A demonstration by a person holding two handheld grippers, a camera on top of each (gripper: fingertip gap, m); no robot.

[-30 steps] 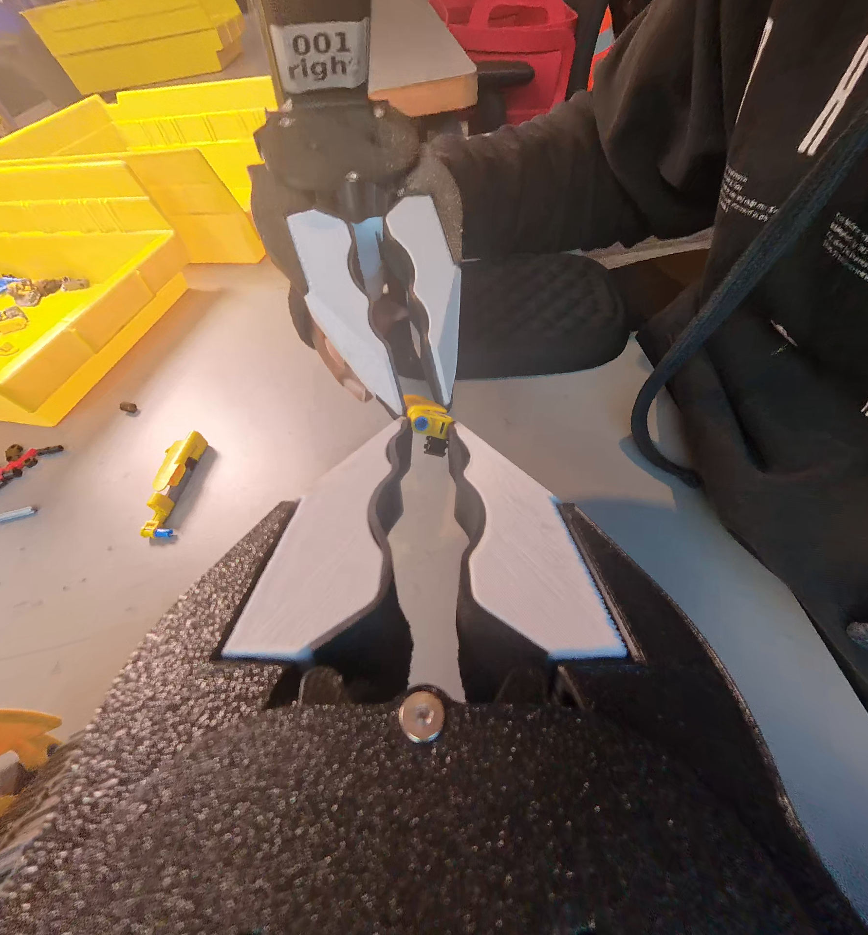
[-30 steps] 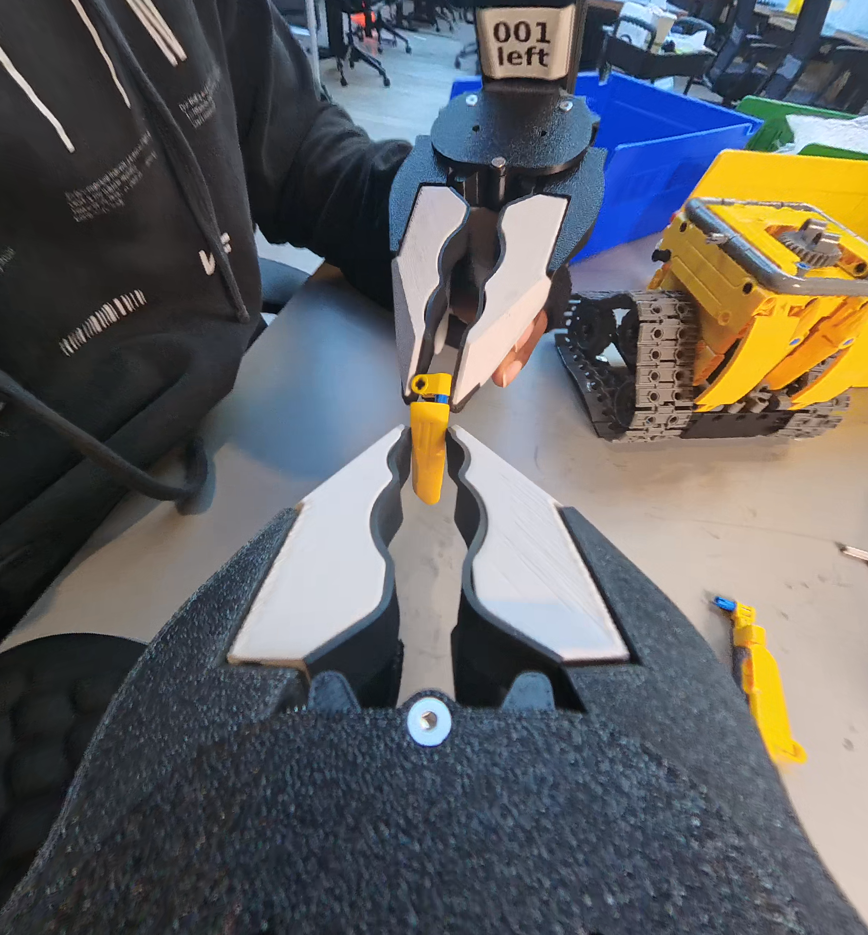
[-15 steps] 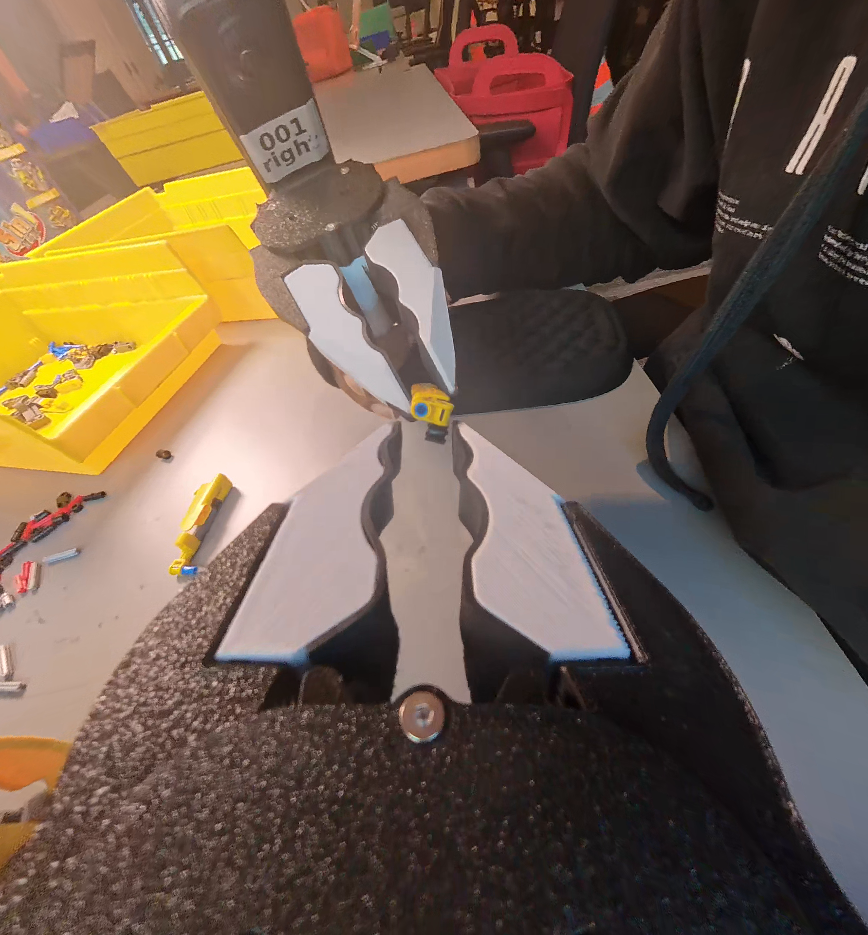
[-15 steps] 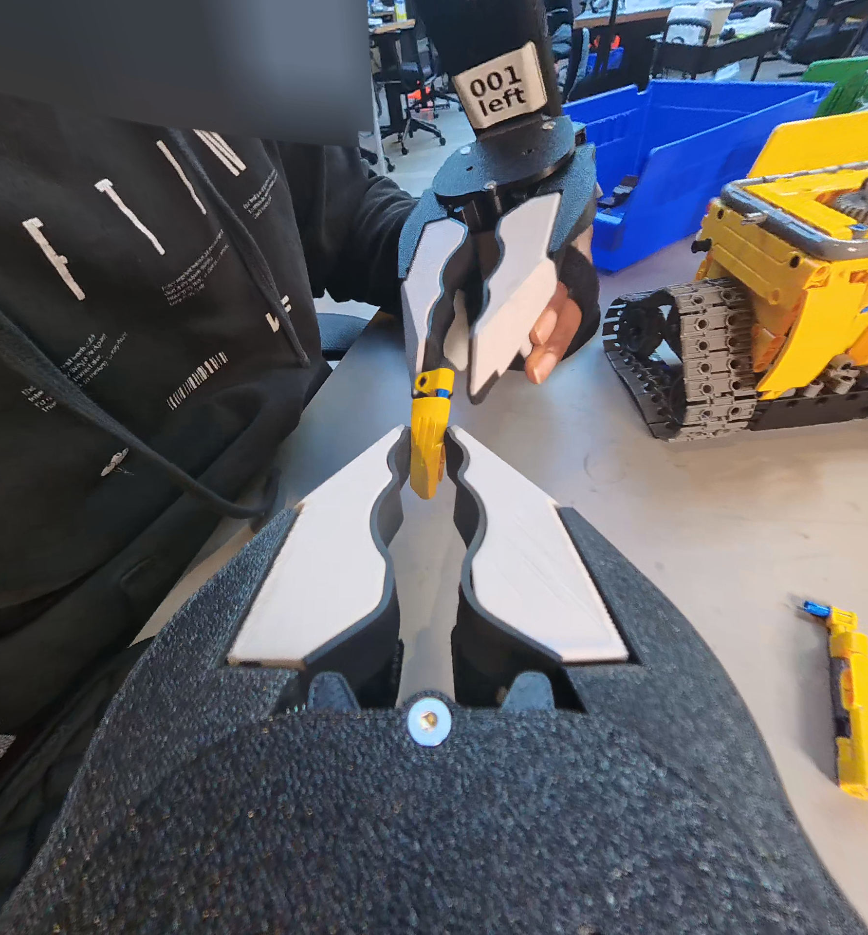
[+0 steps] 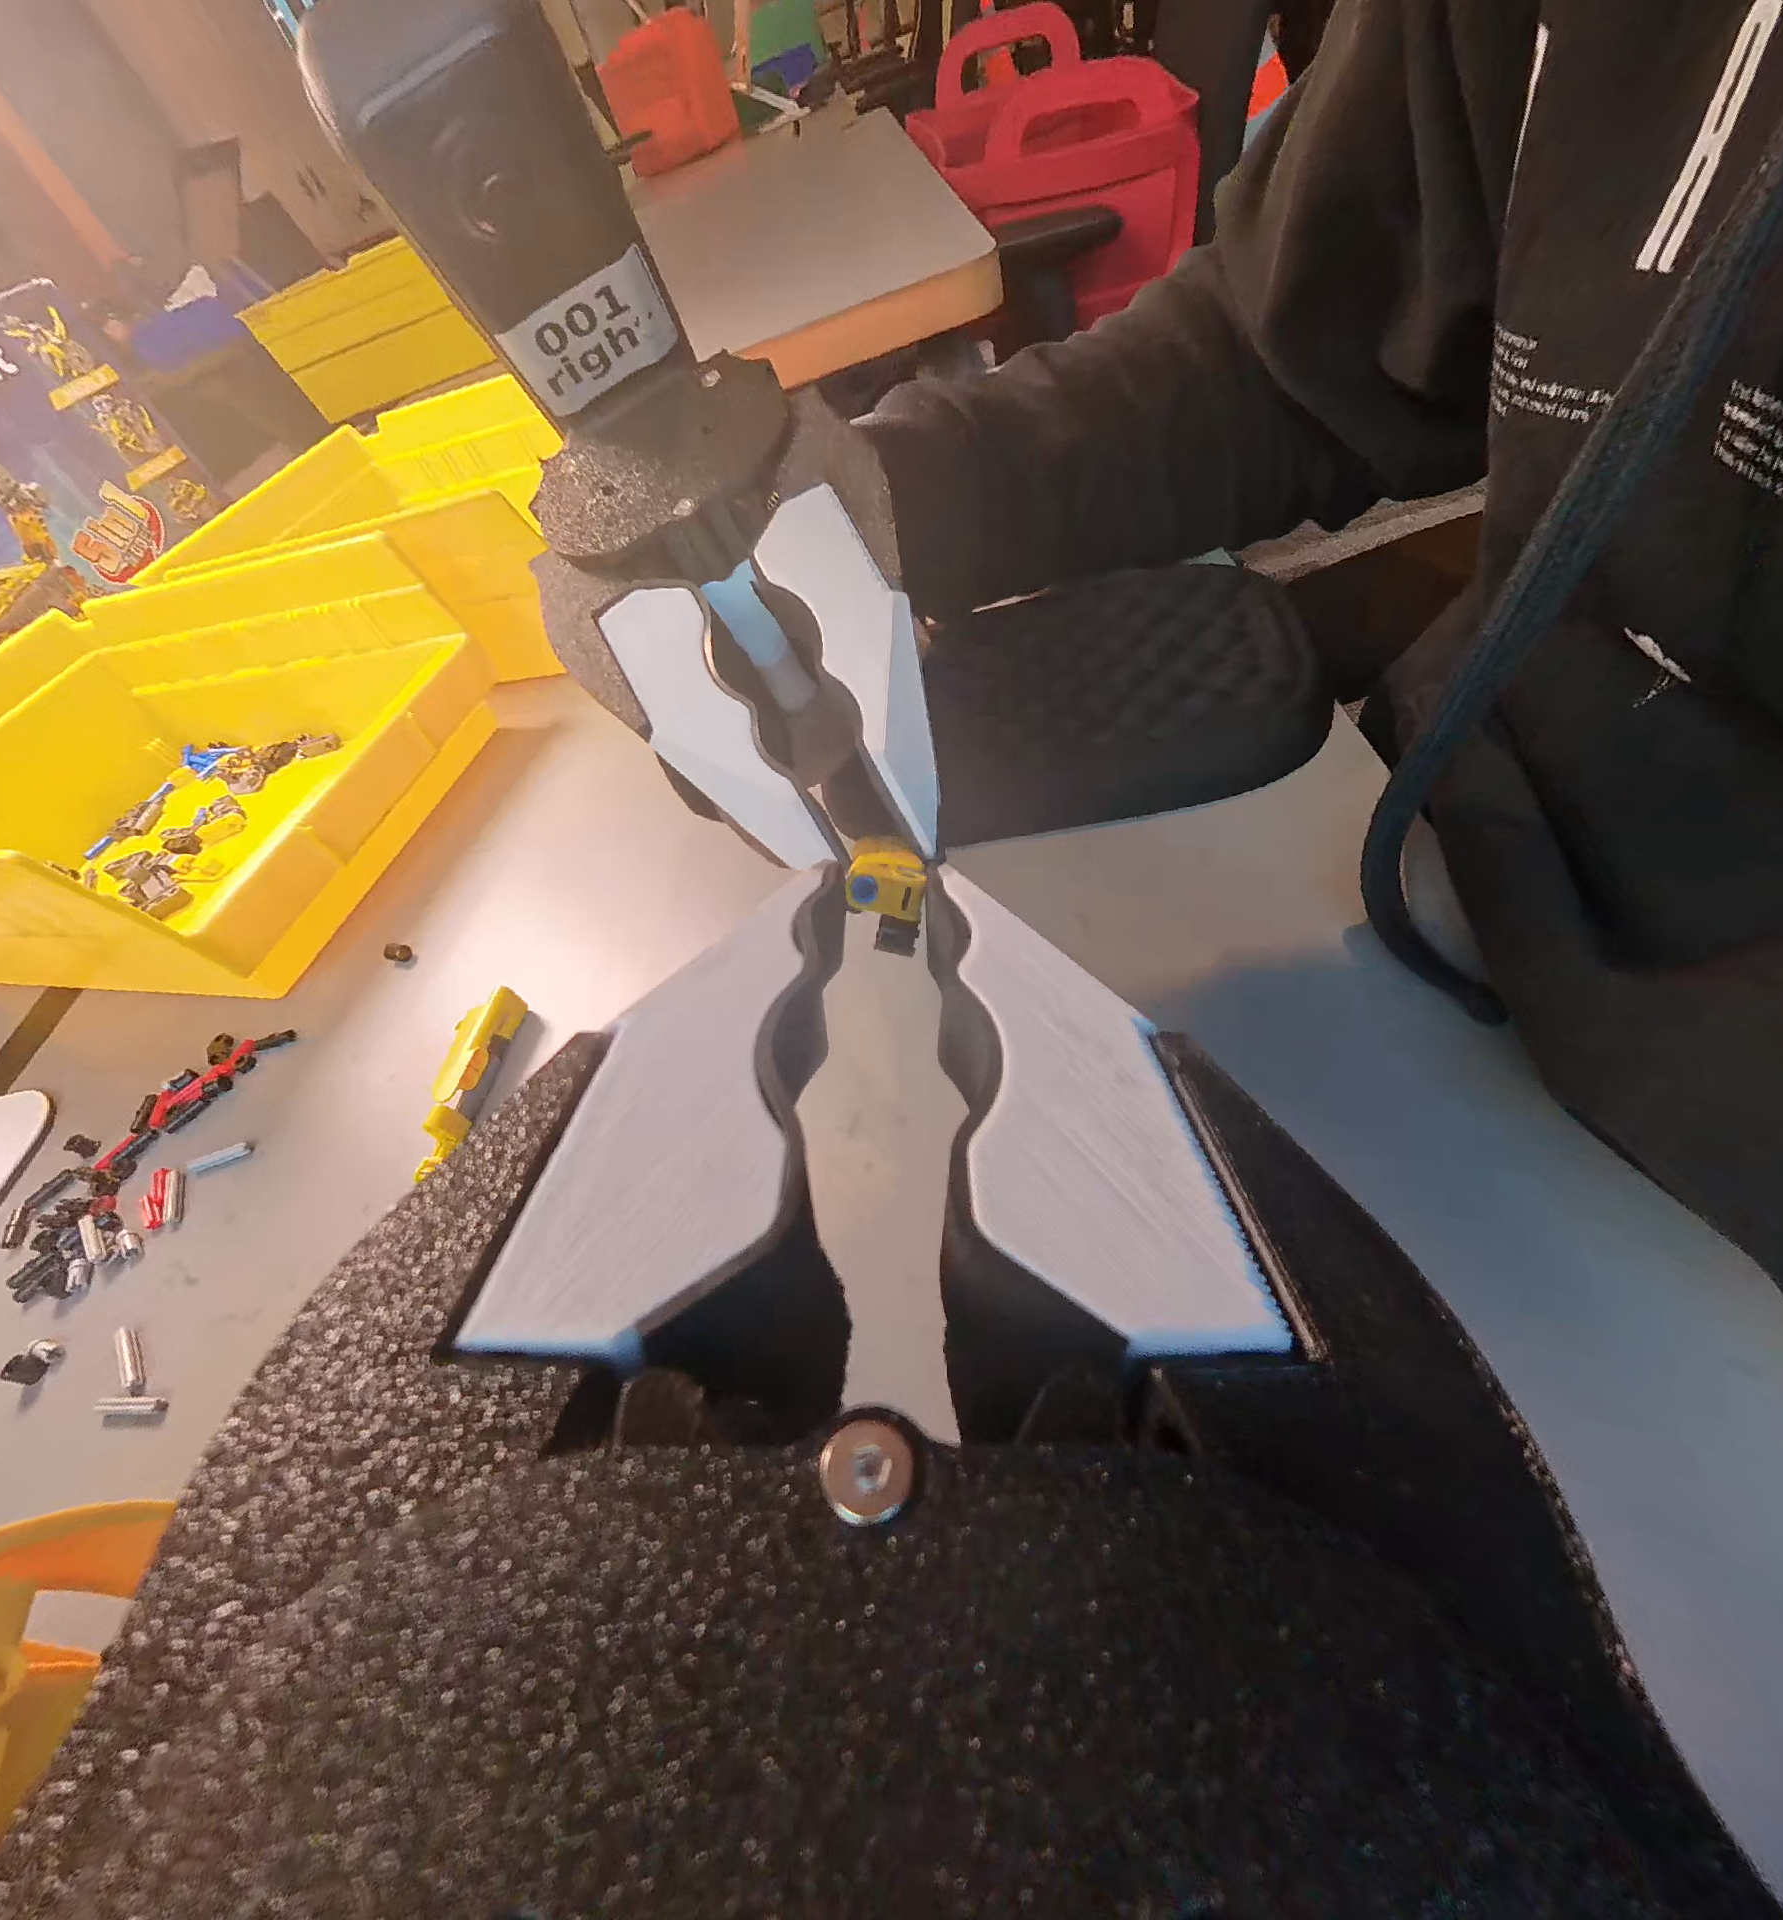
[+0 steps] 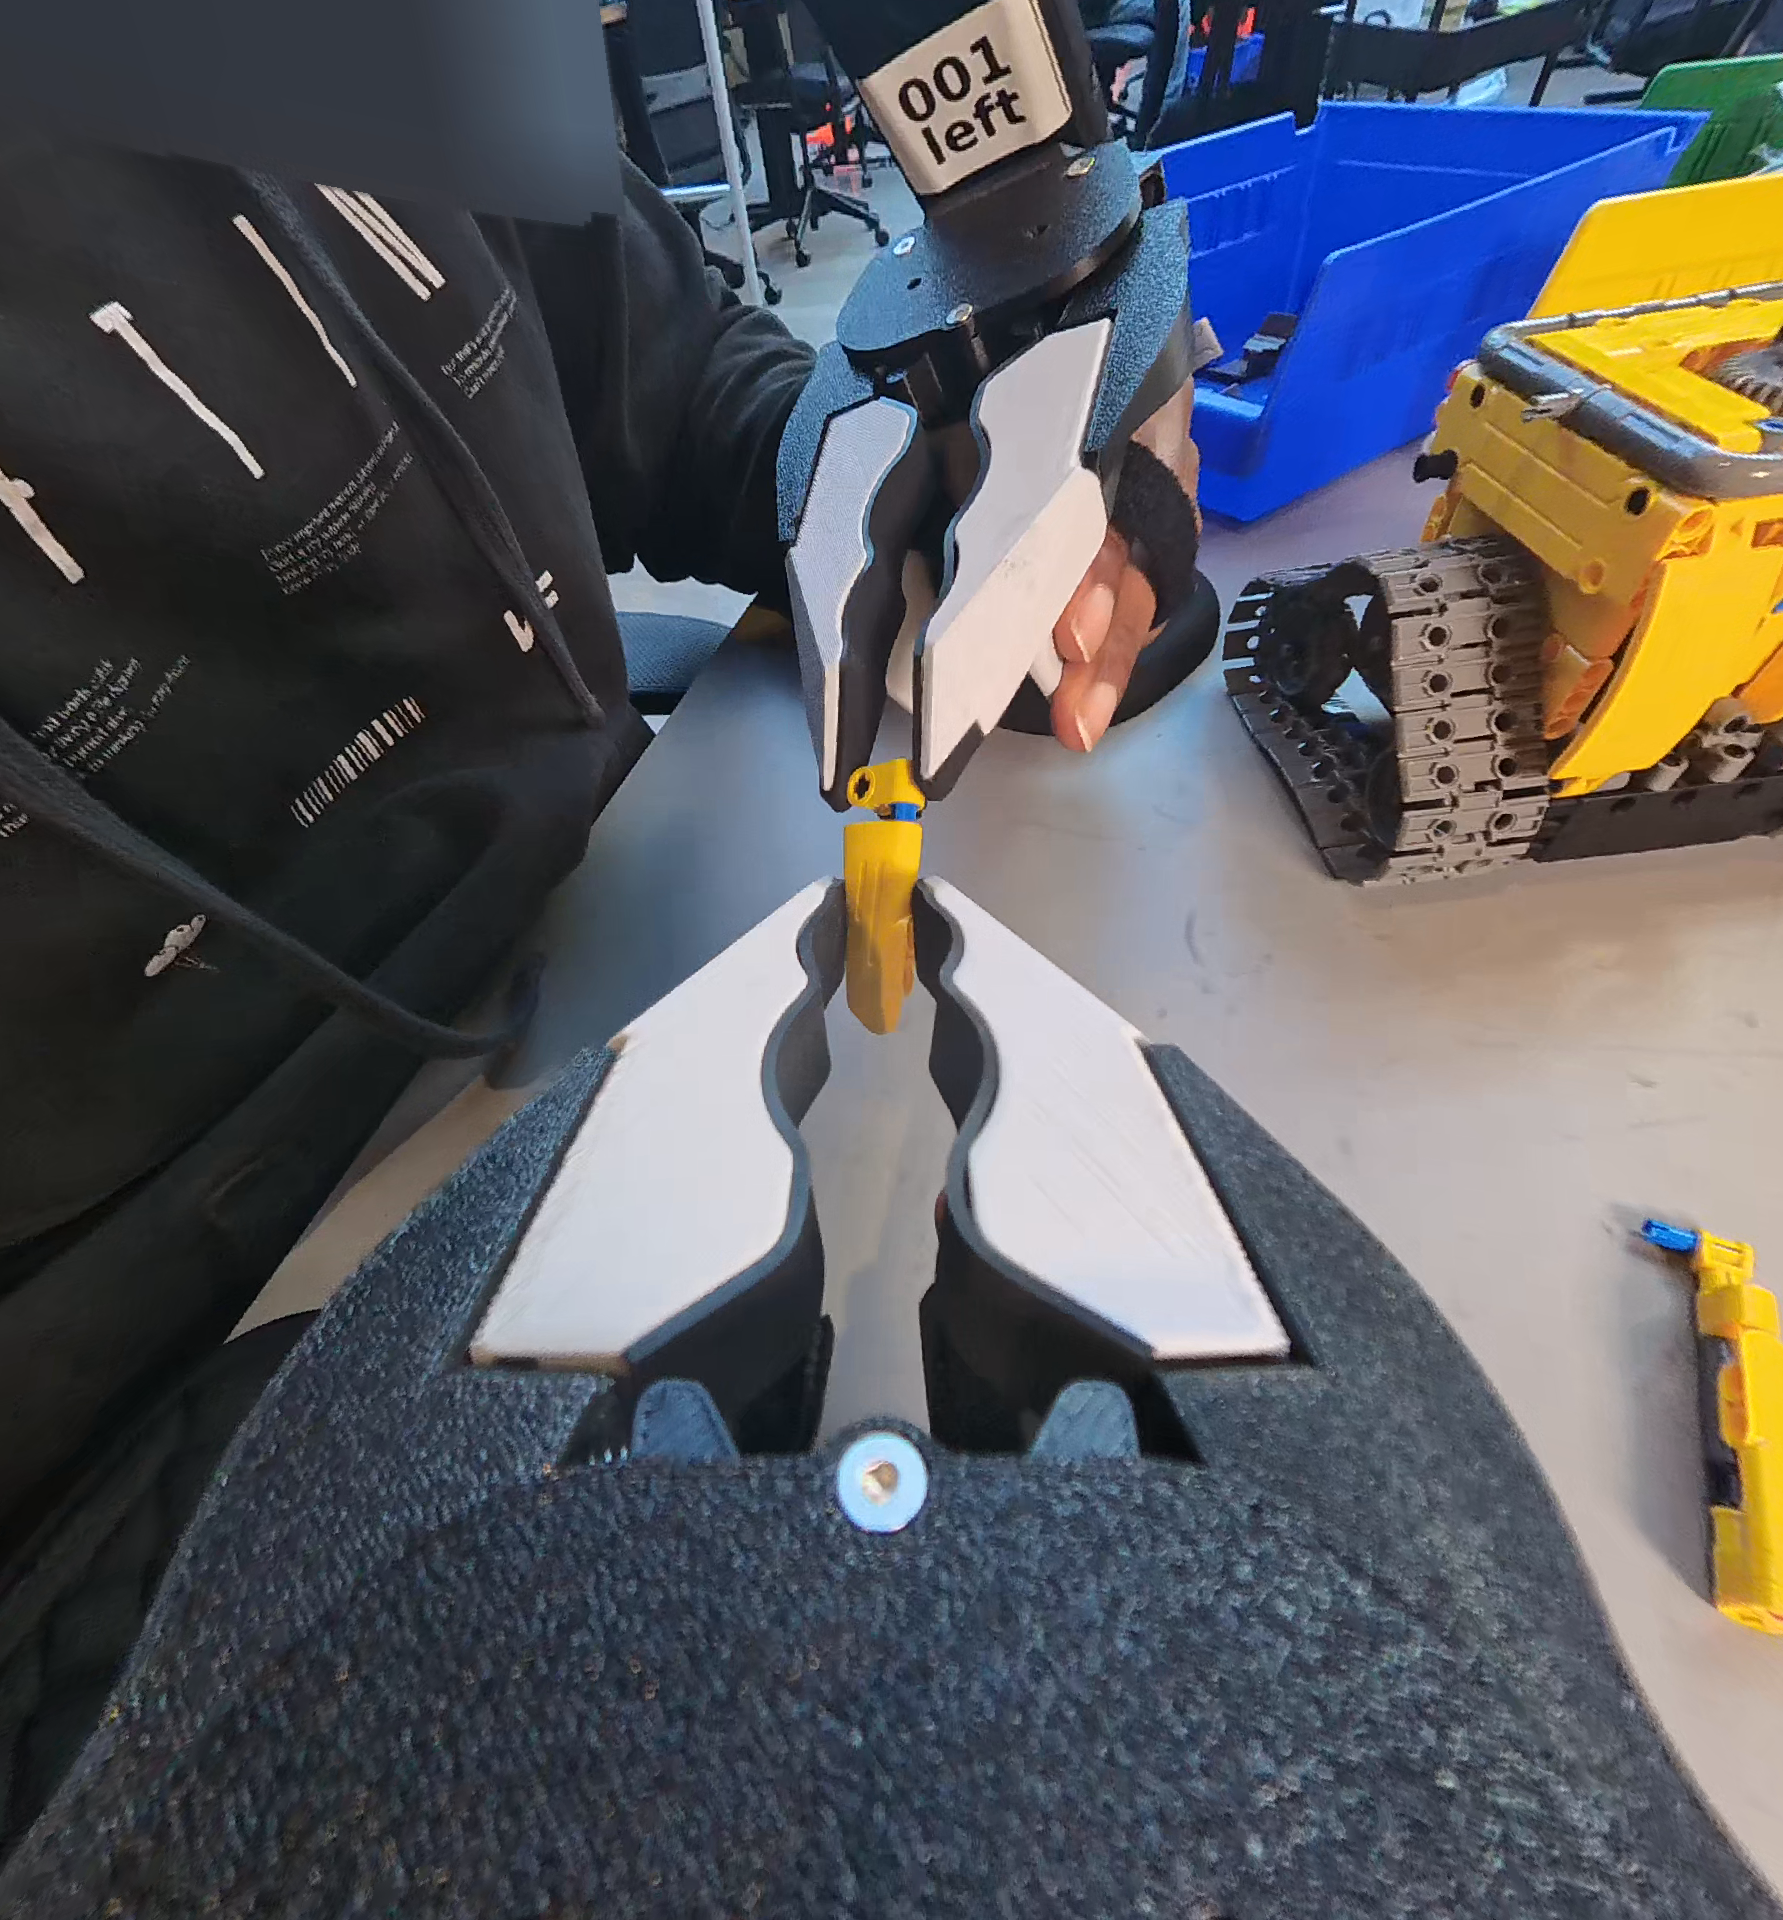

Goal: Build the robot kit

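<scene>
Right wrist view shows my right claw [image 6: 879,914] clamped on the small yellow plastic brick piece [image 6: 876,951], held above the grey counter [image 6: 1386,1039]. My left claw [image 6: 882,784] pinches its upper hinged end. Nearby stand a yellow tracked brick vehicle [image 6: 1593,582] and a loose yellow brick assembly [image 6: 1760,1434].

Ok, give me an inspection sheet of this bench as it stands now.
Surface: grey table.
Things in hand: small yellow piece with a blue pin, held off the table.
Clutter: loose yellow part; scattered small pins; tracked yellow model.
Grippers: left gripper and right gripper both shut on the yellow piece, tip to tip.
Cables: black cord hanging down the person's dark top.
Surroundings: yellow bins, one holding small parts; blue bin; red carriers.
</scene>
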